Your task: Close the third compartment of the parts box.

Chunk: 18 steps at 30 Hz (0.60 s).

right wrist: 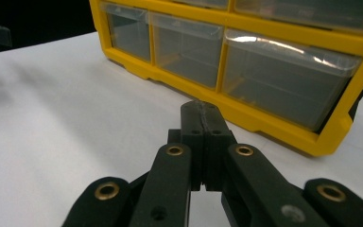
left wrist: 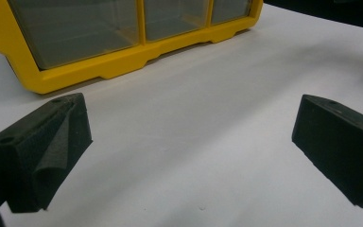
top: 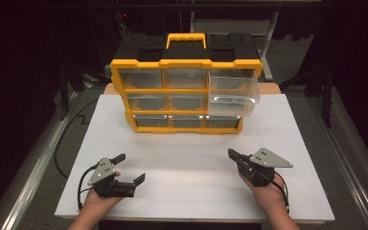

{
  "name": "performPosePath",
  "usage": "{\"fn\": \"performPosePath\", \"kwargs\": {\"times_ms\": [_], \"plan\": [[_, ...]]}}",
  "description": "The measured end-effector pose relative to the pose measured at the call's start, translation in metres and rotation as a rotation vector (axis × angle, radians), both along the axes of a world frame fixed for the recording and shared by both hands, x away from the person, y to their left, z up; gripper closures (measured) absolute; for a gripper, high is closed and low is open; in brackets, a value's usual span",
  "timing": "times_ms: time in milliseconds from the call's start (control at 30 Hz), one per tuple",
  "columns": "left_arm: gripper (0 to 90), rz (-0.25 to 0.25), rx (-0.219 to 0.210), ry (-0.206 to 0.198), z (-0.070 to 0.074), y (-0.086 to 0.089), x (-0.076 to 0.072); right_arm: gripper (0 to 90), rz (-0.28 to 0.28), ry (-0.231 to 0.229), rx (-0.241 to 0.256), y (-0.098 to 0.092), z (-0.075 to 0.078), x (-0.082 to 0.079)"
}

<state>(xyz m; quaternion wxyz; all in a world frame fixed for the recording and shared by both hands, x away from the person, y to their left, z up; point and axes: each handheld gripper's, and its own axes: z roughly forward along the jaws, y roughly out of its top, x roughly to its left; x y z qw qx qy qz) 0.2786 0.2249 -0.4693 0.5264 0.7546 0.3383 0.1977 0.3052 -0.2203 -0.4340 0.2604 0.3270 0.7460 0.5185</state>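
Organizer (top: 186, 91) beyond both grippers, one drawer (top: 233, 91) protruding.

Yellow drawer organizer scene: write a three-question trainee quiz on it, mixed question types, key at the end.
1. True or false: the left gripper has its jaws spread wide apart.
2. Multiple choice: which clear drawer of the yellow organizer is pulled out? A) top left B) top right C) bottom middle
3. Fill in: the right gripper has its jaws pressed ____ with nothing between them.

Key
1. True; the left gripper view shows white table between the two pads.
2. B; the pulled-out drawer juts forward at the top right and looks empty.
3. together
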Motion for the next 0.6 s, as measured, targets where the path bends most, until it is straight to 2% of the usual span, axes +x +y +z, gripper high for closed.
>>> {"fn": "performPosePath", "kwargs": {"times_ms": [600], "plan": [[0.2,-0.011,0.000,0.002,0.000,0.000,0.000,90.0,0.005,-0.072,0.033,0.010,0.039,0.008]]}}
